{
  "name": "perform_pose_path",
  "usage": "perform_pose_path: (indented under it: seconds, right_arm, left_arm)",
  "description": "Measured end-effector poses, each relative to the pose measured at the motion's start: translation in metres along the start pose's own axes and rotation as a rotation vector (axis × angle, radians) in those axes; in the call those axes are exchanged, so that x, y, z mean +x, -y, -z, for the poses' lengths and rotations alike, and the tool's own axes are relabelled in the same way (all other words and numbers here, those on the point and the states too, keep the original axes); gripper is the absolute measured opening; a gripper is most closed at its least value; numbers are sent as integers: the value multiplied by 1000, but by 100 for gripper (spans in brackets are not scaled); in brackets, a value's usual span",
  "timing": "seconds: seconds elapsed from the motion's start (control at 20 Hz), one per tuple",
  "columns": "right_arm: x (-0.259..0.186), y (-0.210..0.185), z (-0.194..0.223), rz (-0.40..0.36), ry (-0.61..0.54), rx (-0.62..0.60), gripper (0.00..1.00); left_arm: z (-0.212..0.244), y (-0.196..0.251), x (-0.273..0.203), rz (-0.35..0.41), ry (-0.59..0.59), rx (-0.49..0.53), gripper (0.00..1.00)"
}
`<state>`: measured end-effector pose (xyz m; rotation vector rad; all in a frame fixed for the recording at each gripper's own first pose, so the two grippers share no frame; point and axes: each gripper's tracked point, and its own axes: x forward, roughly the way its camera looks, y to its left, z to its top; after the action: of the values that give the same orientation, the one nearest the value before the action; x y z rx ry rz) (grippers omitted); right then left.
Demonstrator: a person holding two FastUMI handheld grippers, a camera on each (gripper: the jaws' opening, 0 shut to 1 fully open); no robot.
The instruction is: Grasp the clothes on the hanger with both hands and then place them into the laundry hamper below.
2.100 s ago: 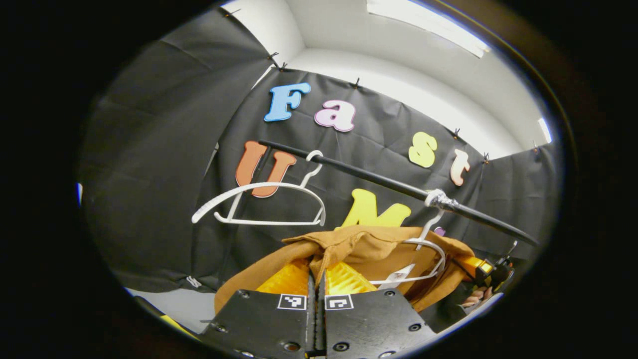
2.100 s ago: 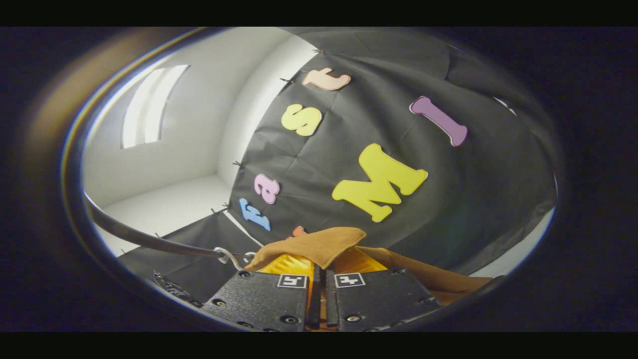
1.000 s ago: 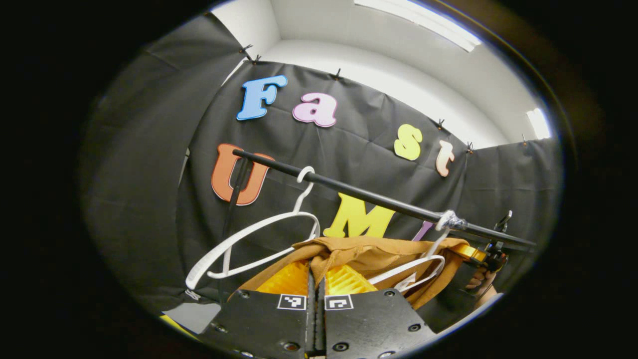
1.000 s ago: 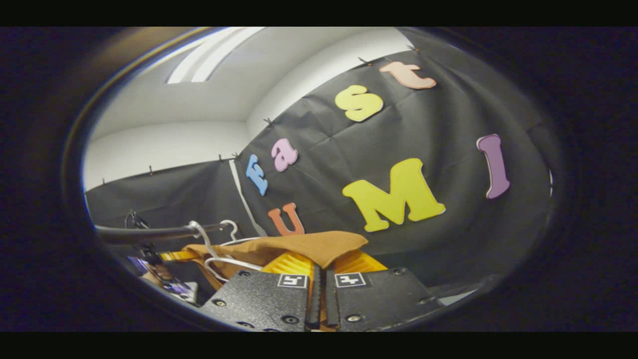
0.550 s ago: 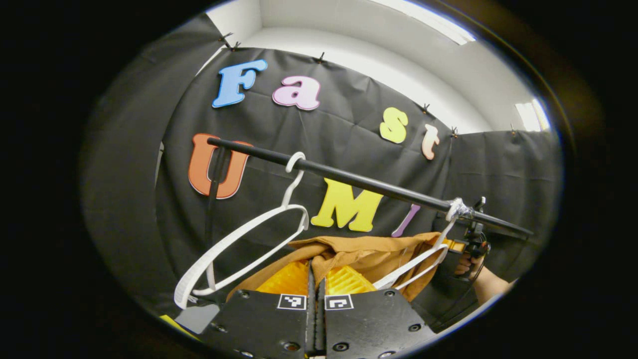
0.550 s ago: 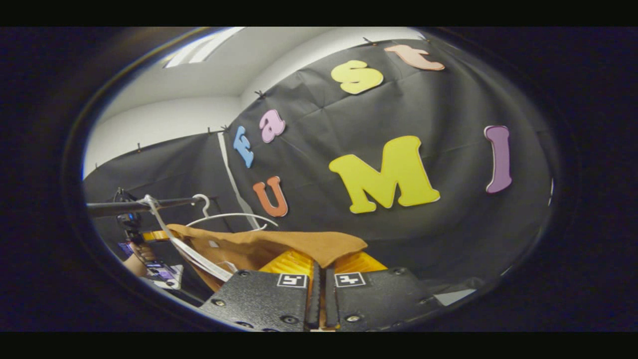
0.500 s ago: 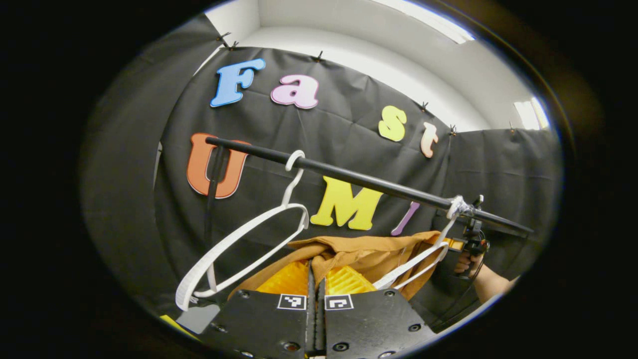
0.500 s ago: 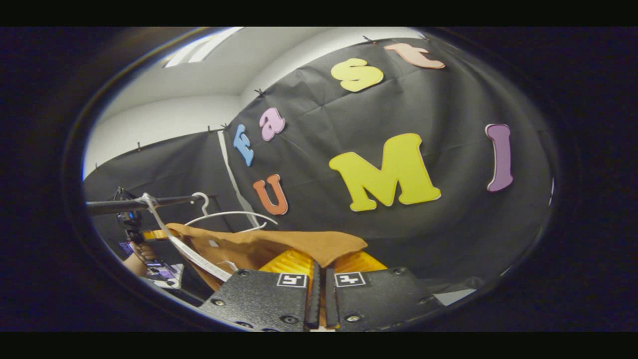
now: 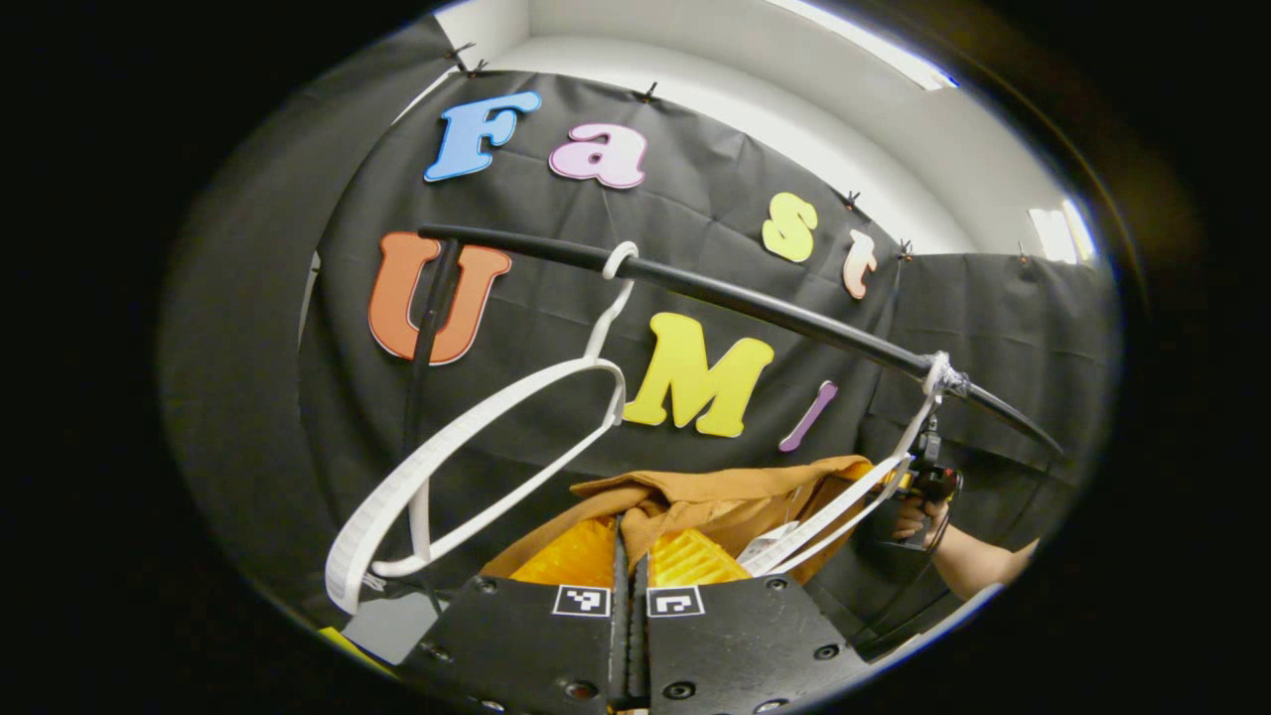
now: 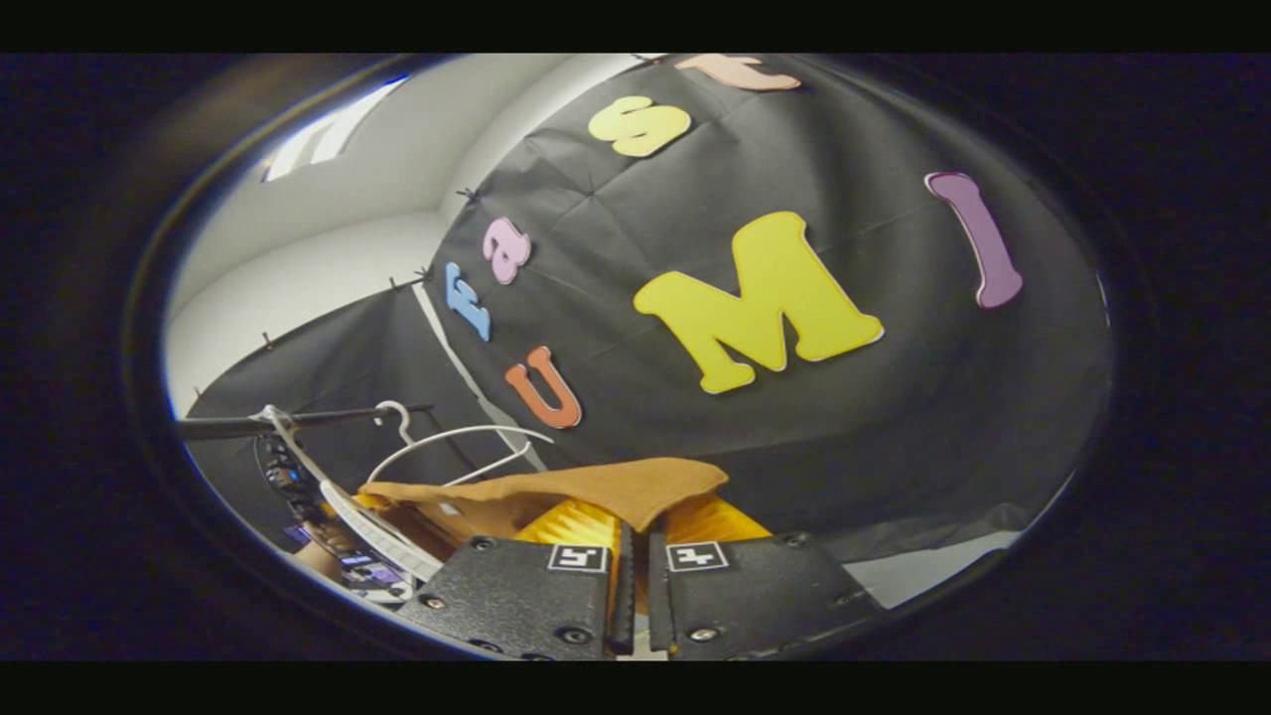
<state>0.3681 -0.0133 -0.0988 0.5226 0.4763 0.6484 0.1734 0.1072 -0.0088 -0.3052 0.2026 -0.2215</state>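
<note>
In the left gripper view, the left tongs [image 9: 630, 556] sit at the bottom, fingers together and clamped on a fold of the brown garment [image 9: 730, 497]. The cloth rises just past the yellow fingertips [image 9: 576, 551] and stretches away to the right. A white hanger [image 9: 844, 506] lies against the garment's right part, tilted, with a white tag beside it; its hook is taped to the black rail [image 9: 755, 303]. Past the garment's far end, a hand [image 9: 909, 516] grips the right tongs' handle, with a bare forearm below it. To the left, an empty hanger [image 9: 477, 447] hangs tilted from the same rail, apart from the garment. The rail slopes down to the right in front of the black wall.

In the right gripper view, the right tongs [image 10: 635, 541] are likewise together, clamped on an edge of the garment [image 10: 596, 487], which drapes over the fingertips and runs off to the left. Farther left, the taped hanger [image 10: 367, 521] crosses the cloth, and the empty hanger [image 10: 447, 442] hangs behind it from the rail [image 10: 298, 422]. The hand holding the left tongs appears dimly at the lower left.
</note>
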Motion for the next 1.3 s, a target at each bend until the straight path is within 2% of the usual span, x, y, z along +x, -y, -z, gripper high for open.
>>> perform_pose_path:
  seconds: [0.15,0.2,0.25,0.3,0.35,0.4,0.6,0.8,0.85,0.9,0.95,1.0,1.05,1.1,1.15,1.3]
  right_arm:
    - [4,10,16,-2,-42,58,8]
    - [0,11,21,-6,-45,73,8]
    - [-3,11,26,-11,-43,89,8]
    - [-5,11,33,-14,-45,103,8]
    - [-6,11,39,-12,-48,114,9]
    - [-8,12,47,-7,-57,118,9]
    - [-18,10,80,19,-87,123,8]
    - [-35,3,101,32,-83,138,8]
    - [-41,-2,104,27,-74,142,8]
    - [-47,-8,106,25,-59,145,8]
    - [-53,-14,109,26,-50,137,9]
    - [-57,-17,110,31,-40,124,8]
    - [-61,-21,113,40,-37,111,8]
    - [-69,-26,118,51,-36,99,7]
    - [-74,-32,123,58,-39,80,7]
    - [-88,-55,136,59,-42,27,7]
  left_arm:
    - [11,-3,-1,18,-34,-6,5]
    - [16,-3,-5,24,-42,-11,0]
    - [20,-4,-11,26,-48,-19,5]
    - [24,-6,-14,27,-51,-32,5]
    - [29,-8,-15,23,-57,-46,5]
    - [34,-12,-17,16,-65,-55,0]
    - [64,-25,-30,-28,-96,-84,0]
    - [72,-22,-49,-39,-79,-103,0]
    - [74,-19,-55,-46,-74,-93,6]
    - [78,-15,-62,-51,-71,-86,0]
    - [79,-13,-67,-55,-65,-86,6]
    - [80,-11,-68,-60,-63,-85,0]
    - [84,-8,-72,-66,-64,-80,0]
    - [91,-7,-76,-82,-76,-73,5]
    - [97,-4,-84,-95,-86,-71,0]
    - [105,18,-100,-82,-77,-67,0]
